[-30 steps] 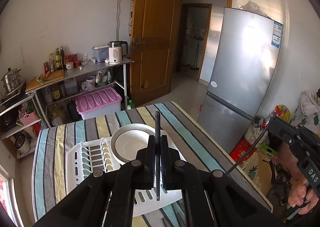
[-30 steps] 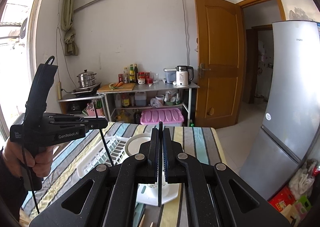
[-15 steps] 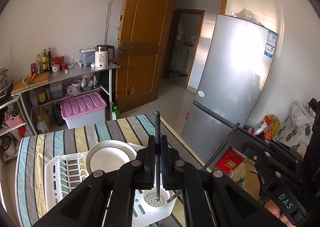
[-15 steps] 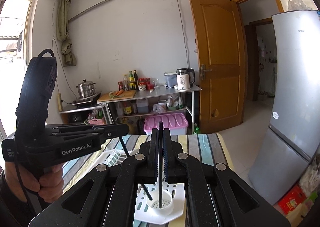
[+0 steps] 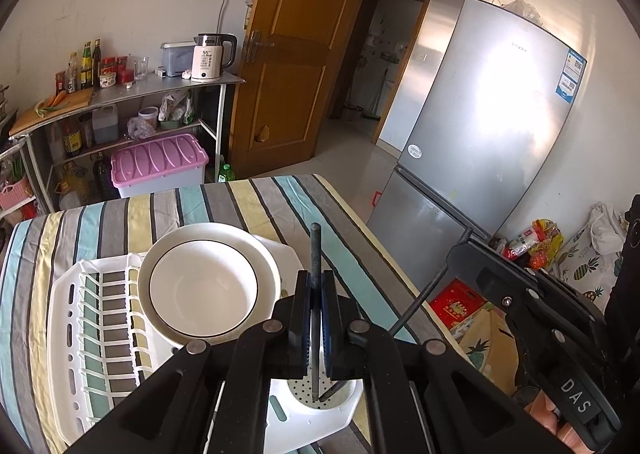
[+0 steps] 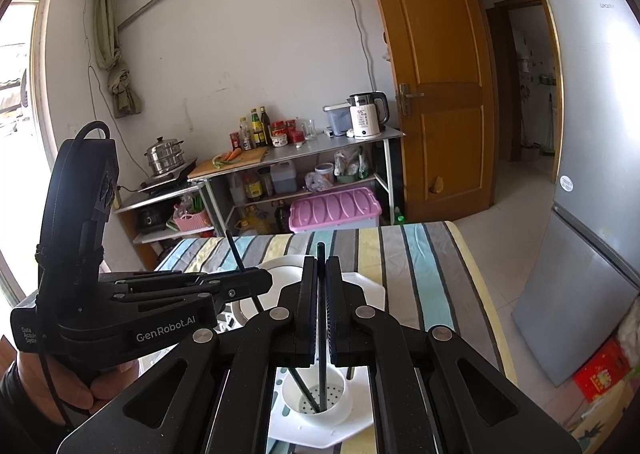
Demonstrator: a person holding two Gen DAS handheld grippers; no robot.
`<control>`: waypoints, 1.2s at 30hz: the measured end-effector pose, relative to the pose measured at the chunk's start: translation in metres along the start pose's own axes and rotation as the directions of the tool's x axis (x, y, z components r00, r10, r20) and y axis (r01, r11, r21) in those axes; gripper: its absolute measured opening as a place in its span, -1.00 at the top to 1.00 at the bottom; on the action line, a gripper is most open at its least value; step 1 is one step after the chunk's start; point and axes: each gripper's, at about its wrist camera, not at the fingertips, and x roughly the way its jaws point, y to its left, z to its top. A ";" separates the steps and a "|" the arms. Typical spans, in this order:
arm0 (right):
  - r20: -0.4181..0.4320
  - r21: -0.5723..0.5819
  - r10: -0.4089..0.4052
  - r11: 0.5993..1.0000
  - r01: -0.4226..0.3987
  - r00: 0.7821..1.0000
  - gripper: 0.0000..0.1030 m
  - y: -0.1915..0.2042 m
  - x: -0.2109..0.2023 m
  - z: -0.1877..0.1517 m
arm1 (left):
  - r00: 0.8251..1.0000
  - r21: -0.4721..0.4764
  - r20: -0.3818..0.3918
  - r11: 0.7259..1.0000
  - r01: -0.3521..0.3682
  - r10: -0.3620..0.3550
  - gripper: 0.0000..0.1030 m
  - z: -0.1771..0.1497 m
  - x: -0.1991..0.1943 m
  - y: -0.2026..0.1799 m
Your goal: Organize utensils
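Observation:
My left gripper is shut on a dark chopstick held upright, its lower tip inside the white perforated utensil cup of the dish rack. My right gripper is shut on a second dark chopstick, its tip also down in the same cup. Each gripper shows in the other's view: the right one at the right, the left one at the left. The two chopsticks cross inside the cup.
A white bowl with a dark rim sits in the rack on the striped tablecloth. A grey fridge stands right of the table; a shelf with a kettle and a pink box stands behind.
Both grippers moved over the utensil cup and lowered their chopsticks, so both tips now sit inside it. The two grippers came closer together.

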 end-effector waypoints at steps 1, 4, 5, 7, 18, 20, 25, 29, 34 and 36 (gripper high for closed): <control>-0.005 0.003 -0.004 1.000 0.004 1.000 0.93 -0.002 0.003 -0.001 | 1.000 -0.005 -0.004 1.000 0.000 0.000 0.92 -0.001 0.002 0.002; -0.008 0.016 -0.030 0.999 0.030 1.000 0.93 -0.011 0.007 -0.002 | 1.000 -0.014 -0.005 1.000 -0.012 0.012 0.92 -0.002 0.006 0.011; -0.008 0.024 -0.039 0.999 0.040 0.999 0.93 -0.015 0.007 -0.002 | 1.000 -0.021 -0.004 1.000 -0.011 0.010 0.92 -0.002 0.007 0.014; -0.014 0.039 -0.068 0.997 0.069 0.998 0.93 -0.023 0.007 -0.002 | 1.000 -0.032 -0.005 0.999 -0.029 0.029 0.90 -0.002 0.007 0.022; -0.127 0.082 -0.126 0.987 0.137 0.984 0.93 -0.057 0.012 -0.022 | 0.994 -0.065 -0.020 0.992 -0.104 0.103 0.82 -0.015 0.003 0.049; -0.126 0.086 -0.116 0.988 0.128 0.985 0.93 -0.057 0.007 -0.022 | 0.994 -0.054 -0.021 0.993 -0.104 0.103 0.82 -0.016 -0.001 0.046; -0.098 0.058 -0.098 0.993 0.104 0.990 0.80 -0.043 -0.009 -0.025 | 0.993 -0.014 -0.021 0.994 -0.113 0.112 0.54 -0.024 -0.012 0.038; -0.067 0.040 -0.082 0.996 0.085 0.994 0.73 -0.028 -0.032 -0.036 | 0.993 0.018 0.011 0.993 -0.117 0.117 0.36 -0.039 -0.034 0.028; -0.037 0.024 -0.067 0.997 0.068 0.997 0.69 -0.007 -0.064 -0.058 | 0.991 0.068 0.068 0.991 -0.118 0.113 0.35 -0.071 -0.073 0.011; -0.033 0.024 -0.051 0.998 0.052 0.998 0.68 -0.001 -0.076 -0.069 | 0.992 0.078 0.082 0.992 -0.103 0.097 0.35 -0.089 -0.088 0.005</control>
